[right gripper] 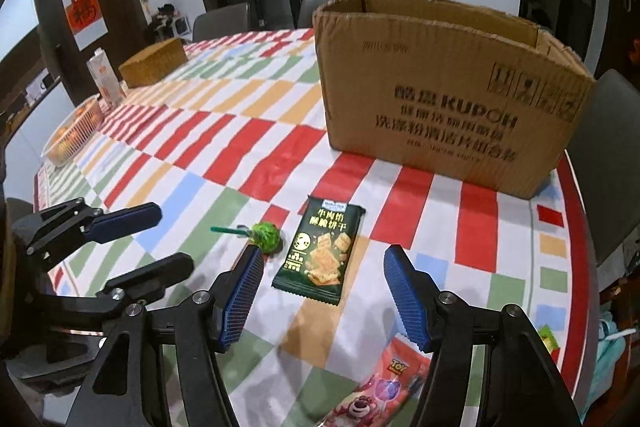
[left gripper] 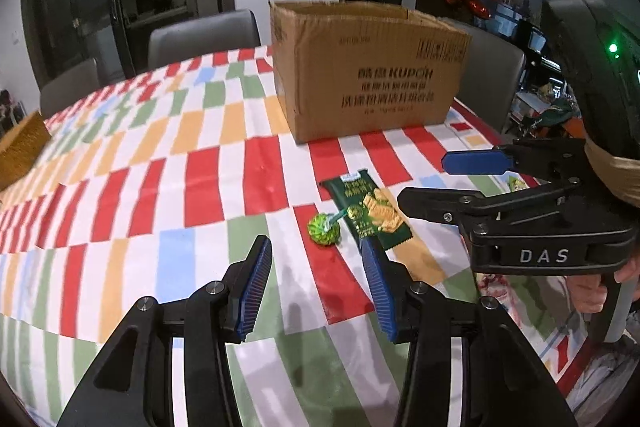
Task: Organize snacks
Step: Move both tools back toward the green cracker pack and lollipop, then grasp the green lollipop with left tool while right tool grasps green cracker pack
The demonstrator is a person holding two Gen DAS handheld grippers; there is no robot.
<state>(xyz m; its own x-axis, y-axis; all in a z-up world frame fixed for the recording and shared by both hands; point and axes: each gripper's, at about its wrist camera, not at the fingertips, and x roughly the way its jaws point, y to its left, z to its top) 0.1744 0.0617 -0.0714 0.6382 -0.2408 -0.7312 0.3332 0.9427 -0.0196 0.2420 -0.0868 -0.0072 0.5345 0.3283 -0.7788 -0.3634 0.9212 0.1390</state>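
On the table: I see a checked cloth [right gripper: 248,143] in red, green, orange and blue, with an open cardboard box [right gripper: 444,107] standing at the far side, its top flaps up.
Cracker packet: a dark green packet [right gripper: 322,257] lies flat on the cloth in front of the box, well short of it, with a picture of square crackers on its face.
Lollipop: a green-wrapped lollipop [right gripper: 266,237] lies just beside the packet on its left in my right camera, its green stick [right gripper: 228,231] pointing away from the packet.
Left gripper: my left gripper [left gripper: 316,259] hangs above the cloth with its blue pads [left gripper: 256,287] apart and nothing between them; the lollipop sits just beyond the tips, nearer the right-hand finger.
Right gripper: my right gripper [right gripper: 324,267] has its jaws spread wide, empty, with the near end of the packet lying on the cloth in the gap; I see no pad touching it.
Near edge: a red and pink snack bag [right gripper: 380,391] with a cartoon bear lies close to me, partly behind the right finger.
Far left: a woven box [right gripper: 154,65], a carton [right gripper: 105,77] and a white basket [right gripper: 74,139] of orange fruit stand along the table's far end.
Chairs: grey chairs [left gripper: 204,35] stand behind the table.
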